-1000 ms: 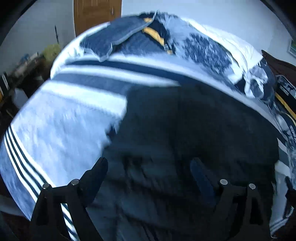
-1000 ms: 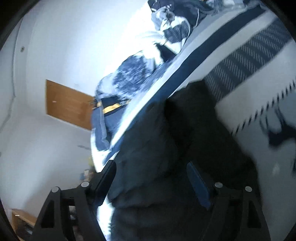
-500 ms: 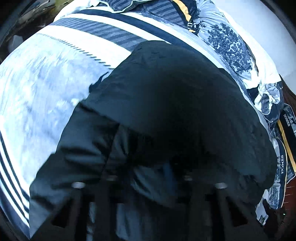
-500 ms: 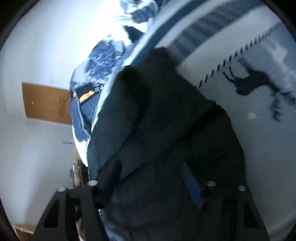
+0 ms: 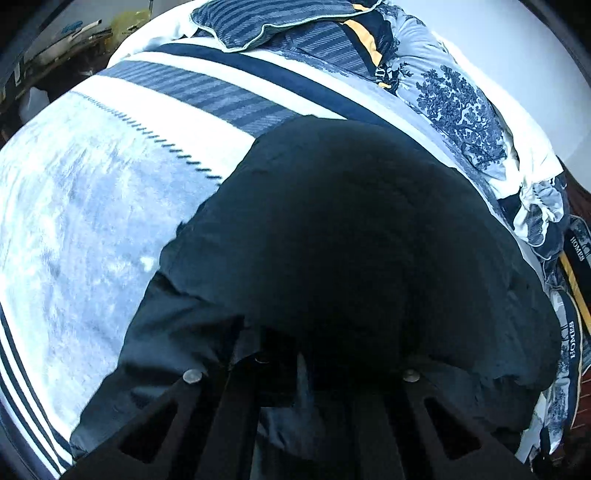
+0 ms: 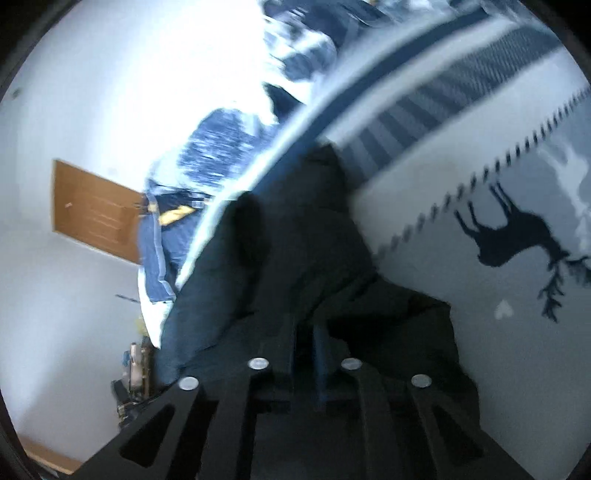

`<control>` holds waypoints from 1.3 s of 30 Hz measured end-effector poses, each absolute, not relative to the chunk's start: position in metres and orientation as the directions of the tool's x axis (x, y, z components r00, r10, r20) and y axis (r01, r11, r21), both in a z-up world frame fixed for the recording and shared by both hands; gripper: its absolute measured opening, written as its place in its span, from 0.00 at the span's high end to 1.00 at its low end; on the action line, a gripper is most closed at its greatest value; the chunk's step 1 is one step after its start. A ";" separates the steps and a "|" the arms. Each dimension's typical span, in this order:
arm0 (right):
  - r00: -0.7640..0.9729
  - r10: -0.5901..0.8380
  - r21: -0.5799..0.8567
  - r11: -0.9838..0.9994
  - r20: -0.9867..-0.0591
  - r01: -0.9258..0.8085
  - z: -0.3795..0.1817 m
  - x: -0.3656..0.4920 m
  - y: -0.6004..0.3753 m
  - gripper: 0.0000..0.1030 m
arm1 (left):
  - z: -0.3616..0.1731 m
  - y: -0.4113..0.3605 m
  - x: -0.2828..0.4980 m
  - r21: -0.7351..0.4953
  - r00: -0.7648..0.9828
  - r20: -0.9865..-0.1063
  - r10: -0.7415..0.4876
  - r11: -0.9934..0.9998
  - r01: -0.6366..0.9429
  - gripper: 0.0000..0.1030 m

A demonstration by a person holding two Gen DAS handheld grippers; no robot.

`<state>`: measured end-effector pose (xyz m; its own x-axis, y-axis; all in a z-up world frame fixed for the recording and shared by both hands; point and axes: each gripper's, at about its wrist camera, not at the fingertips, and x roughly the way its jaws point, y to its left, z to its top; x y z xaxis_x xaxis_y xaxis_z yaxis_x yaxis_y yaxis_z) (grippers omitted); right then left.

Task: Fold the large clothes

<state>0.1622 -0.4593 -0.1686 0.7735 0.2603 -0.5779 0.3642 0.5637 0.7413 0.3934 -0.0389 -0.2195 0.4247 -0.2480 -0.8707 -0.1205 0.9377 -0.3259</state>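
Left gripper (image 5: 299,373) is clamped together on the near hem of the dark garment (image 5: 351,240), which lies on the blue-and-white blanket (image 5: 81,229); right gripper (image 6: 306,350) is closing with dark cloth between its jaws (bite looks thin), so a fold could slip or drag only one layer; blanket left of the garment is bare, while the pillows (image 5: 454,107) crowd the far right edge

Black garment (image 5: 351,229), pale blue-and-white bedspread (image 5: 81,221) with navy stripes, a dashed line and a dark moose silhouette (image 6: 517,236), striped blue pillow (image 5: 266,18), blue tree-print duvet (image 5: 461,107), brown wooden door (image 6: 96,210), white wall (image 6: 110,92)
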 end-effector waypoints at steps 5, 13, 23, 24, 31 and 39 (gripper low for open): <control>0.763 0.218 0.670 0.656 -0.608 0.346 -0.134 0.173 -0.439 0.34 | -0.219 -0.031 0.382 -0.346 0.424 -0.866 -0.265 0.930 -0.124 0.96; 0.744 0.441 0.852 0.400 -0.502 0.338 -0.231 0.248 -0.463 0.35 | -0.207 -0.015 0.379 -0.395 0.429 -0.849 -0.309 0.910 -0.125 0.65; 0.837 0.351 0.853 0.468 -0.419 0.231 -0.204 0.235 -0.479 0.96 | -0.208 -0.010 0.394 -0.394 0.443 -0.850 -0.286 0.903 -0.171 0.90; 0.851 0.325 0.845 0.486 -0.412 0.223 -0.193 0.229 -0.481 0.96 | -0.204 -0.011 0.391 -0.368 0.455 -0.851 -0.261 0.916 -0.162 0.90; 0.754 0.216 0.716 0.547 -0.621 0.433 -0.219 0.220 -0.487 0.96 | -0.209 -0.007 0.383 -0.294 0.456 -0.868 -0.196 0.943 -0.154 0.89; 0.686 0.197 0.638 0.603 -0.701 0.479 -0.227 0.228 -0.482 0.93 | -0.195 0.001 0.363 -0.053 0.494 -0.869 -0.038 0.998 -0.018 0.50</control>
